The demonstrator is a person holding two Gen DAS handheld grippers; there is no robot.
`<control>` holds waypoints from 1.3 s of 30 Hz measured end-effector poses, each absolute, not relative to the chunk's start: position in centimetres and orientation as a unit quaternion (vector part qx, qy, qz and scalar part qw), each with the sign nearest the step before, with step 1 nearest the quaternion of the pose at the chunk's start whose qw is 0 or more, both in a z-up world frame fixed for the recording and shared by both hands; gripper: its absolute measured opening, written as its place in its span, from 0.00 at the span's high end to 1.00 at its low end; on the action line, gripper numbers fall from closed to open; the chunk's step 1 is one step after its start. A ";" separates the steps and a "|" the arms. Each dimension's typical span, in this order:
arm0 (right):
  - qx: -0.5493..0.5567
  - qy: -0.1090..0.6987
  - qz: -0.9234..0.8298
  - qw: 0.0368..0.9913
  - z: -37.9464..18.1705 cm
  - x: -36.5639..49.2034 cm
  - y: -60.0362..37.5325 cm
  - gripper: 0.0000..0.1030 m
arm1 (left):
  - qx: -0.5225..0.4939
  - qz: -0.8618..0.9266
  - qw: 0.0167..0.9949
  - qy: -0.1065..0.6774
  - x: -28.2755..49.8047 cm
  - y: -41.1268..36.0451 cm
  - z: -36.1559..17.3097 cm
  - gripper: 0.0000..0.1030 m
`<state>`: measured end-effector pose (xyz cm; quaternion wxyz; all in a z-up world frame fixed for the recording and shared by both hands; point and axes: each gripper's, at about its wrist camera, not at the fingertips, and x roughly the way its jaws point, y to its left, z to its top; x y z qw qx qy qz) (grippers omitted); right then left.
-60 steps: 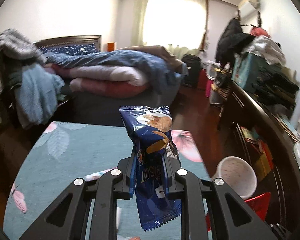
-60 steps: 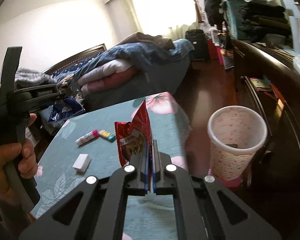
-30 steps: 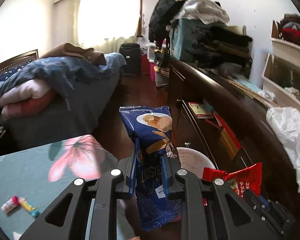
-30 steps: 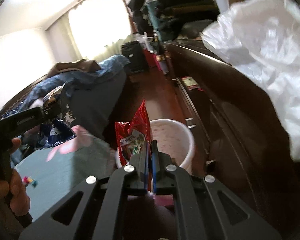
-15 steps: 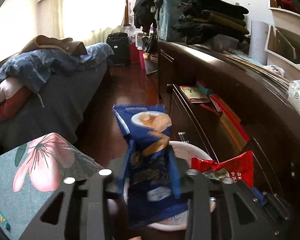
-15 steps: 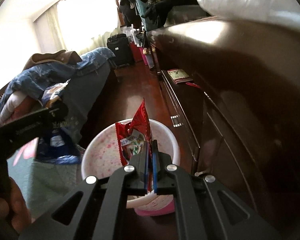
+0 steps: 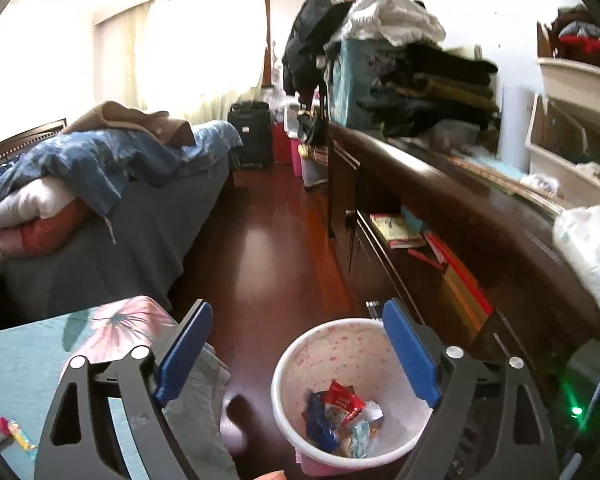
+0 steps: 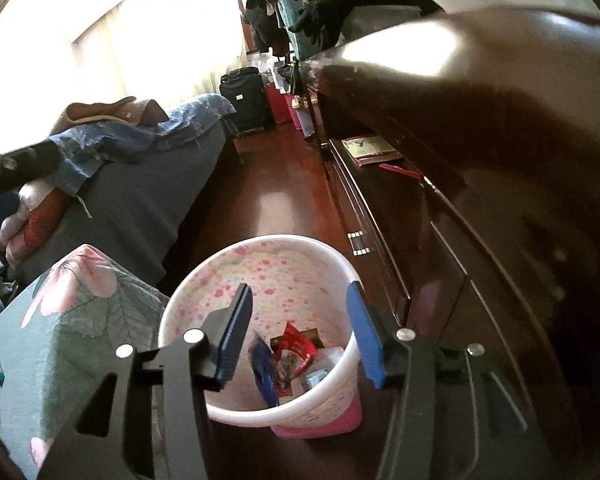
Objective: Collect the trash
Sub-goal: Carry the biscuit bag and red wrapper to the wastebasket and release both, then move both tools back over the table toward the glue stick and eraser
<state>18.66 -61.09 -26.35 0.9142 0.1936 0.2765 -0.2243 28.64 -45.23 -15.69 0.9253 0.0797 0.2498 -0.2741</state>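
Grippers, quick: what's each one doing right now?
Left gripper: opening, empty, above the bin.
Right gripper: opening, empty, over the bin.

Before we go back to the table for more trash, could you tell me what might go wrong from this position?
1. The right gripper, jaws opening and empty, sits low at the waste bin rim; pulling back carelessly might tip the bin.
2. The bin stands close to the tablecloth edge and the dark cabinet, so a swing could snag either.
3. The small colourful items near the table's edge could be knocked off.
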 end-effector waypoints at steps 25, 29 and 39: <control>0.109 0.287 -0.112 0.945 -17.8 12.1 -44.6 0.11 | 0.052 -0.071 0.964 0.249 24.0 -18.7 -10.6 0.04; 0.100 0.291 -0.084 0.948 -17.2 12.5 -41.7 0.09 | 0.032 -0.004 0.961 0.276 24.4 -13.1 -11.5 0.04; 0.053 0.314 -0.025 0.947 -17.3 14.3 -34.4 0.09 | 0.013 0.017 0.935 0.353 27.8 -6.8 -17.6 0.04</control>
